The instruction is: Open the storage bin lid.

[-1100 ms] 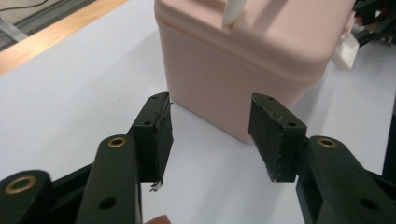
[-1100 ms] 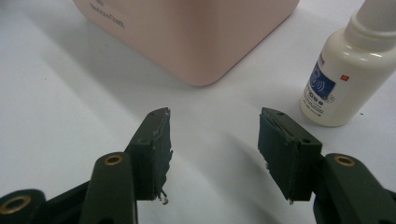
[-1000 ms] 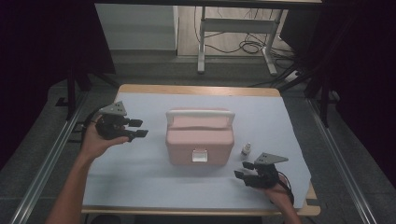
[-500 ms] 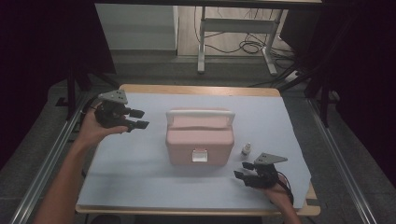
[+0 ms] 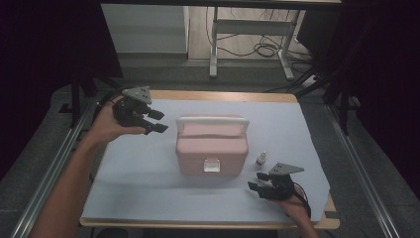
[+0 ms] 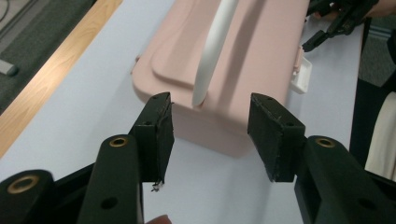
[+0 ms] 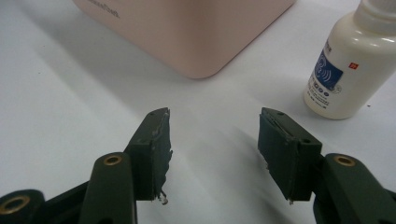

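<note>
Currently both claws held wide, empty | pink box (image 5: 212,145) judged rigid, light | best taken by white handle (image 5: 213,119).

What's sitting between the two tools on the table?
In the high view, a closed pink box with a white handle lies between the left tool and the right tool. A small white bottle stands beside it.

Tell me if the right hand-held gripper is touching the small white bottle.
Apart. In the right gripper view, bare table surface lies between the open right hand-held gripper and the small white bottle, which stands ahead and to one side of the jaws.
</note>
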`<action>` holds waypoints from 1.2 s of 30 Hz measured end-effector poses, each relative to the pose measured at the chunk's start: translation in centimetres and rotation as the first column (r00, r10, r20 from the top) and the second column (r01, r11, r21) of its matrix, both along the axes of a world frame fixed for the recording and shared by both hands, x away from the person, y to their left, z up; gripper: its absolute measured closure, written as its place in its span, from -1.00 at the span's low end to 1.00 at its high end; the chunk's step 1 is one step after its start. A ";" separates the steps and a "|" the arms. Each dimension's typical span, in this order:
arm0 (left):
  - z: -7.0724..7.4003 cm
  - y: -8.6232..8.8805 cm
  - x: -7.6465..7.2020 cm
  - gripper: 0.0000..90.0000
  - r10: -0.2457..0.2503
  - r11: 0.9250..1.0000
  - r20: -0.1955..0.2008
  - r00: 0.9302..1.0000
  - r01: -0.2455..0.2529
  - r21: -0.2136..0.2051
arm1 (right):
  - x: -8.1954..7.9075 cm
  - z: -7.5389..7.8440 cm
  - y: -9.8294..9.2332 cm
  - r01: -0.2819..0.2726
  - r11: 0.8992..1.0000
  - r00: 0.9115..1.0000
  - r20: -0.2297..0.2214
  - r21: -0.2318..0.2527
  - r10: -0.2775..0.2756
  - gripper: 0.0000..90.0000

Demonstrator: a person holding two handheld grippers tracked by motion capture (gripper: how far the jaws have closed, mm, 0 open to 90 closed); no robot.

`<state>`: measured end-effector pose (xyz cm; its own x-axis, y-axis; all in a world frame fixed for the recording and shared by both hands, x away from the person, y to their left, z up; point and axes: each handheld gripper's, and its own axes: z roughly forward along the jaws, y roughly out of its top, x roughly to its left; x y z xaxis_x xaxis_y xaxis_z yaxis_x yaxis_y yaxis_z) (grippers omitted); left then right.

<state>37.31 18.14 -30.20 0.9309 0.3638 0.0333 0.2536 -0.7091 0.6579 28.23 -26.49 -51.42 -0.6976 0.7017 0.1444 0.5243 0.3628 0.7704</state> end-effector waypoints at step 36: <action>1.2 -9.4 3.8 0.18 -0.163 0.957 -0.085 0.983 0.179 0.229 | -0.1 -0.2 0.0 -0.001 1.000 1.000 -0.010 -0.001 0.001 -0.04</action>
<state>41.13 8.72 -28.98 0.9814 0.1883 0.0362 0.1517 -0.8779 0.4543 28.10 -26.51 -51.60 -0.6967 0.7014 0.1505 0.5318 0.3641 0.7646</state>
